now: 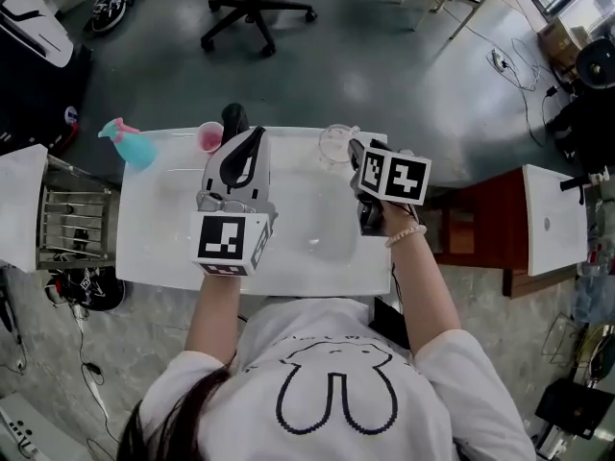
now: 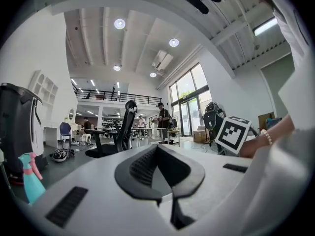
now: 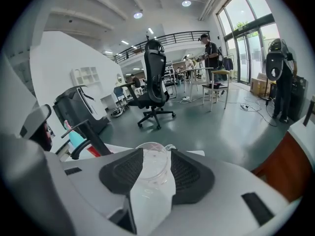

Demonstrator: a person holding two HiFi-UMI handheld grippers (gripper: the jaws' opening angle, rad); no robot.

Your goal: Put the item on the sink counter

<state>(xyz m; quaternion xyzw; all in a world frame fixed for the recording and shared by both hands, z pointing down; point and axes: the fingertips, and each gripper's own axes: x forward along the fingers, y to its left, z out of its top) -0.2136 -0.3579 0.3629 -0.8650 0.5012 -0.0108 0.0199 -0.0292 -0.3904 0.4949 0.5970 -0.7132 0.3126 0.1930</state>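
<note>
A clear glass cup (image 1: 335, 144) stands upright on the far edge of the white sink counter (image 1: 159, 229), just right of the basin's middle. My right gripper (image 1: 355, 157) is right at it, jaws open. In the right gripper view the cup (image 3: 153, 164) sits between the spread pads (image 3: 191, 173), and I see no squeeze on it. My left gripper (image 1: 238, 157) hovers over the left part of the counter; in its own view its jaws (image 2: 158, 149) meet at the tips with nothing between them.
A black faucet (image 1: 233, 117), a pink cup (image 1: 209, 137) and a teal spray bottle (image 1: 134, 146) stand along the counter's far left edge. A metal rack (image 1: 72, 224) adjoins the left end, a wooden cabinet (image 1: 478, 233) the right. An office chair (image 1: 255, 6) stands beyond.
</note>
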